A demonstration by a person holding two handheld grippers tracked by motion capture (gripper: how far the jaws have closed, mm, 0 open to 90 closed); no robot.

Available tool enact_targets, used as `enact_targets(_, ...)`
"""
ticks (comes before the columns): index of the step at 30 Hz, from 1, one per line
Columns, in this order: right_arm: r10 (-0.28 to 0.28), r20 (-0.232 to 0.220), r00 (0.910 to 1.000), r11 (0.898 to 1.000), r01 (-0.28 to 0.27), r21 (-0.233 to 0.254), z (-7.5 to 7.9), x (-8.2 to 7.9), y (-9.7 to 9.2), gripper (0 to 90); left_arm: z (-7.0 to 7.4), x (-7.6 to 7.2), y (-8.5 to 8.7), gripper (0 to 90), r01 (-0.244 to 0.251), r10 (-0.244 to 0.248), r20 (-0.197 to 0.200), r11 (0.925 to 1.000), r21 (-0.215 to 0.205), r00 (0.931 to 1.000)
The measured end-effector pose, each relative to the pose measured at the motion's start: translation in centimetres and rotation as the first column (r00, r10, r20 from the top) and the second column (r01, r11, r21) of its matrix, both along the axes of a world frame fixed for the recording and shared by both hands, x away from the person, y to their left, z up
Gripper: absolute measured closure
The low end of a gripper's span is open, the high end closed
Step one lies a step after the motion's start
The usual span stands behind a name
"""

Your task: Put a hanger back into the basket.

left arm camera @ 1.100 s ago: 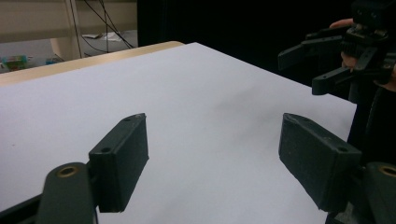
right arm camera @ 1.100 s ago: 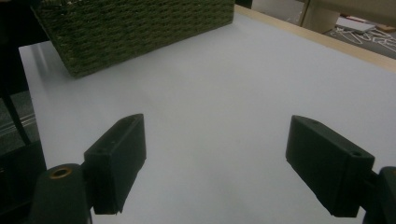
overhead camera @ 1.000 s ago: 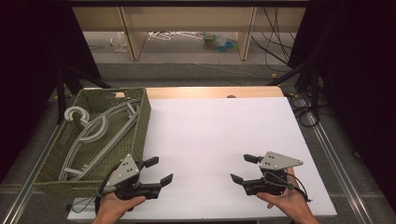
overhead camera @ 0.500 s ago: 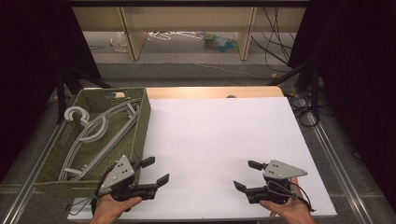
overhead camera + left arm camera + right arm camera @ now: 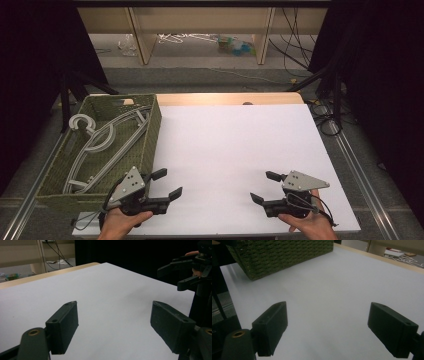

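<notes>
Both grippers have drawn back toward the table's near edge, left gripper (image 5: 167, 184) and right gripper (image 5: 264, 187) with jaws spread and empty, seemingly awaiting a reach into the basket (image 5: 150, 135) of hangers (image 5: 107, 145).

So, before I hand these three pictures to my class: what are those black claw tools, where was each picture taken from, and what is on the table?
No robot here: a person holds a hand-operated two-jaw gripper in each hand. The high view looks down from above the person's side, showing the left gripper and right gripper low over a white table. The other two pictures come from cameras riding on each gripper, looking out between its own black jaws. Both grippers stand open and hold nothing. At the table's left sits a green woven basket with pale clothes hangers inside. The left gripper view also catches the right gripper farther off.
</notes>
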State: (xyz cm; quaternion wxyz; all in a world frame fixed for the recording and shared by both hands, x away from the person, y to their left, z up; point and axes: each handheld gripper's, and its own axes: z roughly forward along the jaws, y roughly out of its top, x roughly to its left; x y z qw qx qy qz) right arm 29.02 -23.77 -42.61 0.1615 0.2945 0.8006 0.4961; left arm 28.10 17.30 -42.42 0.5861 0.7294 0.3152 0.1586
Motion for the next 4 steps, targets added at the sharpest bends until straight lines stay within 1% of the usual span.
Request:
enact_targets(1, 0.001, 0.0, 1.0, 1.0, -0.001, -0.002, -0.01, 0.01, 0.01, 17.0, 0.08, 0.02, 0.07, 22.2, 0.006, -0.006, 0.009, 0.9998, 0.02, 0.9999)
enact_targets(2, 0.002, -0.002, 1.0, 1.0, -0.002, -0.002, -0.01, 0.0, 0.03, 17.0, -0.01, -0.01, -0.04, 22.0, 0.006, -0.006, 0.0, 1.0, -0.002, 1.0)
enact_targets(3, 0.004, -0.003, 1.0, 1.0, -0.004, -0.002, -0.03, 0.01, 0.06, 17.1, 0.0, -0.09, -0.09, 20.9, -0.005, 0.005, -0.007, 1.0, -0.005, 1.0)
enact_targets(4, 0.004, -0.003, 1.0, 1.0, -0.004, -0.002, -0.03, 0.01, 0.06, 17.1, 0.05, -0.1, -0.05, 20.9, -0.001, 0.001, -0.002, 0.9999, 0.012, 1.0)
